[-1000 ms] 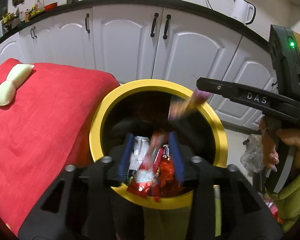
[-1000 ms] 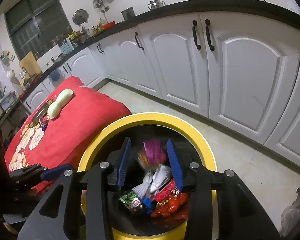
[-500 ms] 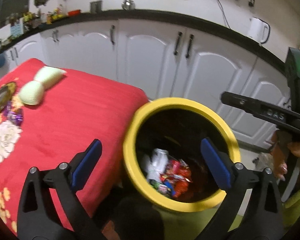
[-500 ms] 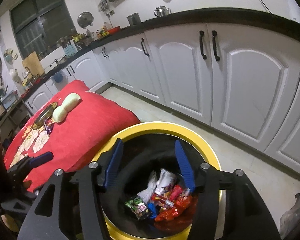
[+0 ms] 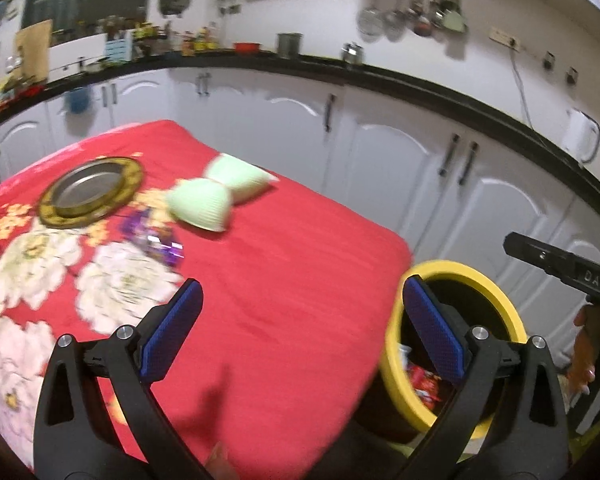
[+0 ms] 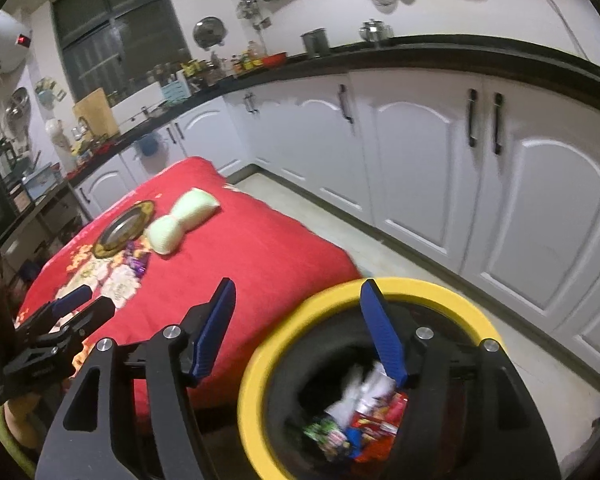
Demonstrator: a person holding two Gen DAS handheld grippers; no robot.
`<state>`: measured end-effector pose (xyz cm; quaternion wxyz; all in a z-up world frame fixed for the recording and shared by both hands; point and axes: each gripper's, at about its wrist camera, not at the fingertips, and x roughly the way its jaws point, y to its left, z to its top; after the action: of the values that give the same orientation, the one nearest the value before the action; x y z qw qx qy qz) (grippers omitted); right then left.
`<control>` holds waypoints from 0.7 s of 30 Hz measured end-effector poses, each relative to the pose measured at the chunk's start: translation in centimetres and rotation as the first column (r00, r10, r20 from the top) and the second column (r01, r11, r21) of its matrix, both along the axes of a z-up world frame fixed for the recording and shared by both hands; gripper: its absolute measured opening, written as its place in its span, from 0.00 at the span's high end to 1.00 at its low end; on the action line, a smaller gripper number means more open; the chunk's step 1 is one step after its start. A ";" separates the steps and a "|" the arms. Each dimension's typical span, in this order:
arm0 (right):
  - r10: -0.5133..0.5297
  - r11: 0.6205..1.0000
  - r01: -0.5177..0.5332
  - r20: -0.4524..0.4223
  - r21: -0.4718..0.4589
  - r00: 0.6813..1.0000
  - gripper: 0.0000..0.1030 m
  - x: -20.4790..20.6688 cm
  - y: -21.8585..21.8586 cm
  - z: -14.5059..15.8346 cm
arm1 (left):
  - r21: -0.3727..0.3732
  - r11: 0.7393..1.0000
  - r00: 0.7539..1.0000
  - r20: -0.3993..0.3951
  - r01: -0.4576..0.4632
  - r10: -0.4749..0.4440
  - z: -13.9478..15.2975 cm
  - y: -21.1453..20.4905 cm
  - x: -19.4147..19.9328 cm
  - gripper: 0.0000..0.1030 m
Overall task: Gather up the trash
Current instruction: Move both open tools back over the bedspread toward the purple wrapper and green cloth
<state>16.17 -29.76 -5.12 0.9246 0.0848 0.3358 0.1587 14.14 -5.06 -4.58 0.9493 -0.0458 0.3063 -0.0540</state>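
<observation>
The left gripper (image 5: 300,336) is seen with its jaws spread wide and empty above the red cloth (image 5: 284,280). The right gripper (image 6: 300,332) has jaws that have just been opening, nothing between them, one blue pad over the yellow-rimmed bin (image 6: 256,380). Wrappers (image 6: 364,420) are heaped inside the bin, which stands just beside the surface. Farther off, a purple wrapper (image 5: 156,240) lies on the cloth near two pale green bowls (image 5: 220,196) and a round metal plate (image 5: 92,192).

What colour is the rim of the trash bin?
Yellow. The bin's rim shows best in the right wrist view.
</observation>
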 end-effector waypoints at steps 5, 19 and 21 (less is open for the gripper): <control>0.073 0.997 -0.073 0.019 -0.015 0.997 0.34 1.9 4.5 1.3 | -0.018 0.996 0.996 0.013 -0.091 0.091 0.7 4.2 0.5 0.11; 0.230 0.973 -0.230 -0.014 -0.021 0.973 0.30 10.6 15.3 1.5 | -0.081 0.964 0.966 -0.059 -0.255 0.251 -1.2 12.4 4.7 0.11; 0.234 0.972 -0.235 -0.039 -0.016 0.971 0.30 12.3 16.2 0.8 | -0.099 0.960 0.964 -0.082 -0.262 0.255 -1.8 13.1 5.4 0.11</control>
<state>28.51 -13.60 -4.37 0.8938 0.0380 0.3621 0.2619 19.55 8.02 -6.41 0.9333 -0.1388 0.3265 0.0554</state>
